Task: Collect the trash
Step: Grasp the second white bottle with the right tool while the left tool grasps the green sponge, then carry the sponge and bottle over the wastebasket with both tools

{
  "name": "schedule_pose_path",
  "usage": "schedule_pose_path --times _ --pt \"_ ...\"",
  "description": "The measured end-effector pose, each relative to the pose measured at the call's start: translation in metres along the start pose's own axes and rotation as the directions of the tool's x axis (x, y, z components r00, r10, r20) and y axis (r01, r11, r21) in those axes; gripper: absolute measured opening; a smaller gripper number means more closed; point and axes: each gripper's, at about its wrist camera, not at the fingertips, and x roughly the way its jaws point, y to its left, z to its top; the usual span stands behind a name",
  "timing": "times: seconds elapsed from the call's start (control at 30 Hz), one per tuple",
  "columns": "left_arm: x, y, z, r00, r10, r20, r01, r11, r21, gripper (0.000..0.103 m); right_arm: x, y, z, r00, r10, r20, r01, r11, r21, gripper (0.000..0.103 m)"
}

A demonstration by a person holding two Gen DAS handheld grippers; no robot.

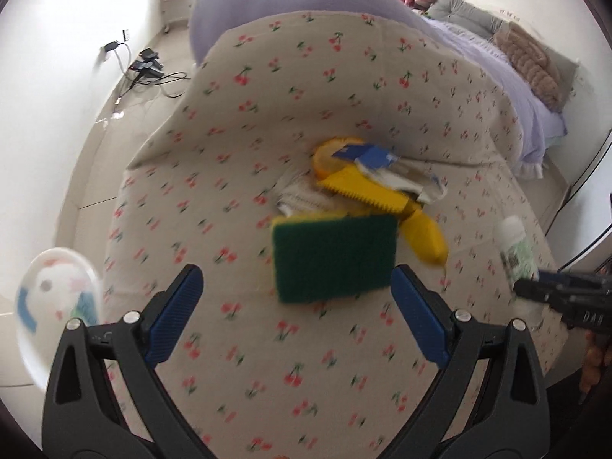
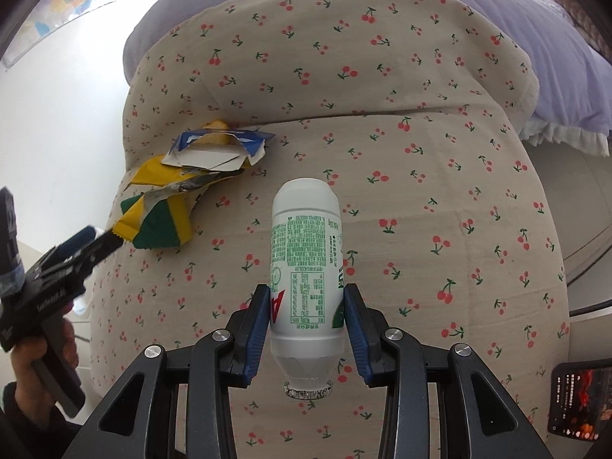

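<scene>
1. On the cherry-print cloth, the right gripper clamps a white bottle.
2. The left gripper gapes wide, just near of the green sponge.
3. Wrappers lie piled just beyond the sponge.

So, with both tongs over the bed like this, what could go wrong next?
1. The bottle, clamped between the right tongs, has its open neck toward the camera; leftover liquid might drip onto the cherry cloth.
2. The left tongs are wide open near the sponge; closing could catch cloth too.
</scene>
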Motion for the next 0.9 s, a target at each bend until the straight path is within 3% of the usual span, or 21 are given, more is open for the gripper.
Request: schedule_pose_path --times 0.23,0.47,0.6,0.9 --pt "0.027 0.012 0.005 0.996 -0.082 -0.037 0.08 0.996 -0.051 0.083 0.008 0.003 0.004 1.0 -0.014 -0.01 0.014 1.0 -0.013 0.039" --pt "0.037 0.022 -0.001 0.981 -0.176 -0.085 0.164 0.978 -0.127 0.049 0.014 0.006 0.006 1.0 -0.016 -0.02 0.015 1.0 -0.018 0.039" --pt "0.03 0.024 -0.002 0.979 -0.183 -0.09 0.169 0.975 -0.141 0.03 0.013 0.007 0.006 1.0 -0.012 -0.016 0.012 1.0 -0.018 0.039" --pt "0.011 0.026 -0.007 0.973 -0.208 -0.102 0.193 0.971 -0.144 0.018 0.002 0.014 0.007 1.0 0.004 0.009 -0.004 1.0 -0.017 0.039"
